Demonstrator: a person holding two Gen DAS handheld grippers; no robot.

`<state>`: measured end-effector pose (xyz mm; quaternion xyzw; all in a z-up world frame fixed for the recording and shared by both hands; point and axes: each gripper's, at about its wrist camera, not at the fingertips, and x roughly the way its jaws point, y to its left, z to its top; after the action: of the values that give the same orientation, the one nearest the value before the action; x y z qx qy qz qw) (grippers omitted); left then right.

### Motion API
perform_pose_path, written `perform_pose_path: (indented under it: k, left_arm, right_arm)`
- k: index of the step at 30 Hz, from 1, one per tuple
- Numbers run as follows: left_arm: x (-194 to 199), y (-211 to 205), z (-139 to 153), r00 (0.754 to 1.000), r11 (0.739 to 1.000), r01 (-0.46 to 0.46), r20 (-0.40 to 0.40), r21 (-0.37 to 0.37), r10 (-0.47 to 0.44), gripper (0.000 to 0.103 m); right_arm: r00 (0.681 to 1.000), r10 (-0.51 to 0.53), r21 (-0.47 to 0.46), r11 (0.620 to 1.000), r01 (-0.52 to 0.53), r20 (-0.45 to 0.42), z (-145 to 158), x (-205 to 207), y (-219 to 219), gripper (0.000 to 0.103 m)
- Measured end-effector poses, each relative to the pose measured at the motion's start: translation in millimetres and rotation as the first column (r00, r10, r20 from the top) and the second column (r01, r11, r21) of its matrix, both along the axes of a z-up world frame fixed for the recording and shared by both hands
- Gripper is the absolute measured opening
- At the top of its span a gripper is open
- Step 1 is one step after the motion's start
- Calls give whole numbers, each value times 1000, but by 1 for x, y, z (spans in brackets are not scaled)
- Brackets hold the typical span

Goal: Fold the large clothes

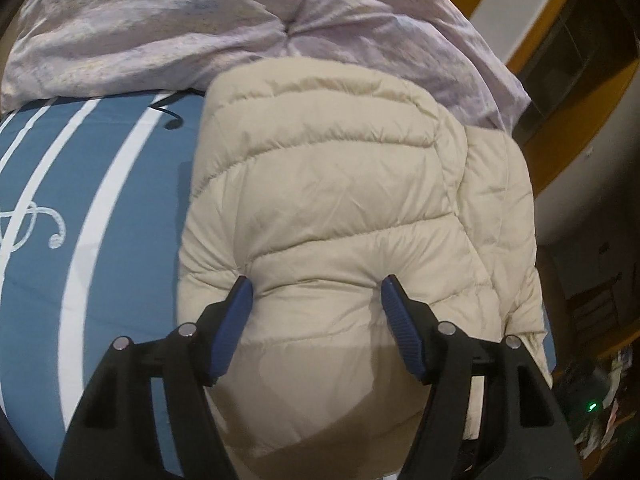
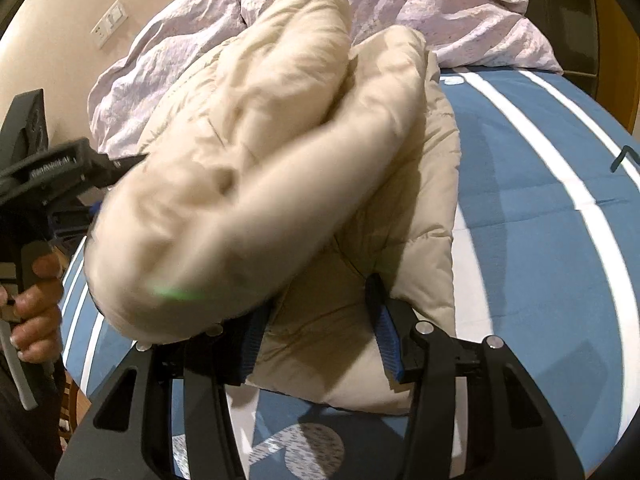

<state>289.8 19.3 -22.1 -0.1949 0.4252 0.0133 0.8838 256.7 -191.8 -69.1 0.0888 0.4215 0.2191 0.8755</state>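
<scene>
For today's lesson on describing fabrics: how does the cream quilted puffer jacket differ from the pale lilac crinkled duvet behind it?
The cream quilted puffer jacket is plain cream with stitched padded bands; the pale lilac crinkled duvet is faintly patterned and creased, with no such bands. The jacket is folded over itself into a compact bundle; the duvet lies heaped loosely. The jacket sits nearer the cameras, the duvet beyond it. Both are soft and rest on the blue bedsheet with white stripes.

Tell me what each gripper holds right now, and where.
Right gripper pinches the cream puffer jacket at its near folded edge. Left gripper straddles a puffy fold, jaws apart, apparently not clamping.
</scene>
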Motion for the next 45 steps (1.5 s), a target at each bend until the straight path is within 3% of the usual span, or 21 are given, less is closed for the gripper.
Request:
perform_pose_path:
  k: [6,10,14,20,23,27,30,37,45]
  left_arm:
    - [-3,-10,-11,999,999,32,-5,9,-32,67]
    - [-2,-15,-16,999,999,44,-4,13,-44,68]
    - [0,-21,-18,998,998,60,-3,34,-60,69]
    - [2,-32,-21,997,994,81,-3,71,-81,70]
    - [2,-34,-22,997,993,82,-1,86,-83,71]
    - [0,-32,-22,996,992,89,9,87,-90,71]
    - [-1,-35,-20,995,990,100,19,101,-103,71]
    - [-4,-53,-15,990,972,118,47,203,-130,71]
    - [-4,-47,14,988,968,109,85,224,-131,71]
  right_arm:
    - [986,-137,-97,984,146,97,24,-2,-35,49]
    - [975,-193,-51,979,200,111,40,6,-57,42]
    - [966,-193,-18,980,199,174,67,8,-55,34]
    - [976,-72,-9,997,75,204,86,13,-17,30]
    - [976,-39,-64,997,54,214,77,13,3,30]
    - [990,-84,-119,988,97,112,41,32,-1,30]
    - [993,-104,-109,988,110,62,21,43,-11,30]
    - [993,-115,-143,983,119,37,5,48,-16,28]
    - [991,-134,-148,980,136,25,5,50,-21,28]
